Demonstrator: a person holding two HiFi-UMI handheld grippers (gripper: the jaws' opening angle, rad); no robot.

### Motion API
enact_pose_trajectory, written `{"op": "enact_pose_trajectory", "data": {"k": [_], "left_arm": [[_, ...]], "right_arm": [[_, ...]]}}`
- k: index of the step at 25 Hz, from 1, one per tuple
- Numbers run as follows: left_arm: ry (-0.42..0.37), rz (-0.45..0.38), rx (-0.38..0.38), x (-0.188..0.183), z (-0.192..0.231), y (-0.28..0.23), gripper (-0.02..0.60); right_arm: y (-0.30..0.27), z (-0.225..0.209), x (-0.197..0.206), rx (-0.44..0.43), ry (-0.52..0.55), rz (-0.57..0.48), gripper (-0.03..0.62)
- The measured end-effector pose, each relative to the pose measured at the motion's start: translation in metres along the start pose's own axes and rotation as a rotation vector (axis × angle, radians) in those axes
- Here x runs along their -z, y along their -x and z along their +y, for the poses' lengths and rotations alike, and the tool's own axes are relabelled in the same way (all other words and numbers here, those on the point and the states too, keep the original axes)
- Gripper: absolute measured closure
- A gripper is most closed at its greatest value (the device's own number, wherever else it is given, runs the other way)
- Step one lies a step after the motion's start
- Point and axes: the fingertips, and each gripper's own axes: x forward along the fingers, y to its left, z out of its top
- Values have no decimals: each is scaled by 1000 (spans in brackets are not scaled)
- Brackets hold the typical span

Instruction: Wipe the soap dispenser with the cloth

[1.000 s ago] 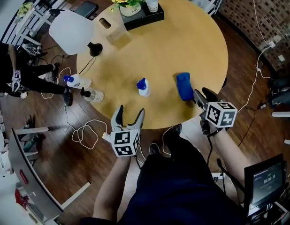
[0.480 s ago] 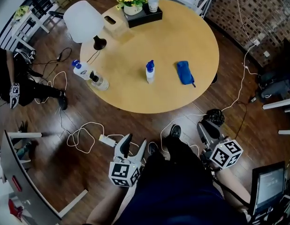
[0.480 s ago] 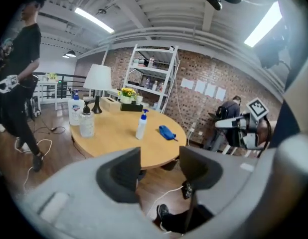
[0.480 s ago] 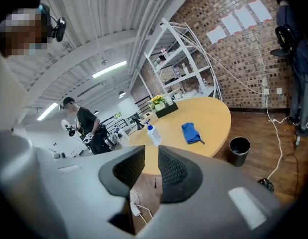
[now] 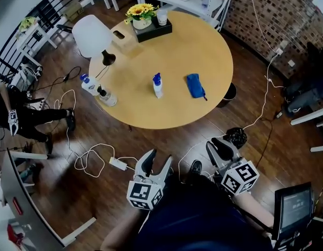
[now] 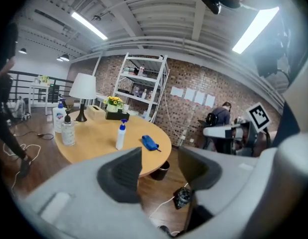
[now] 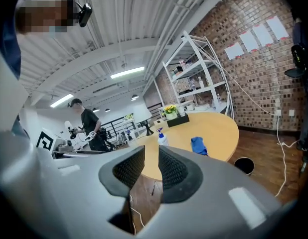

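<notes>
On the round wooden surface (image 5: 198,41), the soap dispenser (image 5: 157,86) (a white bottle with a blue top) stands upright near the middle. The blue cloth (image 5: 194,85) lies bunched just to its right, near it but not touching. Neither hand-held gripper has either thing; both hang over the floor (image 5: 255,88) close to the person's body, well apart from the surface. The left hand-held gripper (image 5: 159,158) has just been closing its jaws, yet they stand partly apart with nothing between them. The right hand-held gripper (image 5: 220,148) is closed on nothing. As a judgement, this layout fits two stages equally: the cloth waiting to be taken up for the wipe, or the cloth laid down again after the wipe. The bottle is too small in every view to show whether it has been rubbed clean. The head view alone gives the plan from above, with the gap between cloth and dispenser and how far both grippers are from them. The left gripper view shows the dispenser side-on at full height and a clear pump bottle (image 6: 68,131) at the surface's far left edge, with floor visible between that gripper's dark pads. The right gripper view shows its ribbed pads drawn close, only a slit between them.
</notes>
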Motion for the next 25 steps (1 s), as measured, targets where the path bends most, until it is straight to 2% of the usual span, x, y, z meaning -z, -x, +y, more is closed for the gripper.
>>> {"op": "enact_pose_trajectory", "data": {"k": [7, 16, 25], "left_arm": [[-17, -1, -24, 2, -37, -7, 351], [-28, -4, -60, 4, -52, -3, 351], [-45, -4, -47, 5, -63, -5, 351]], "right_arm": [[13, 1, -9, -66, 96, -38, 505], [25, 3, -3, -114, 113, -48, 505], [35, 2, -6, -109, 152, -69, 505]]}}
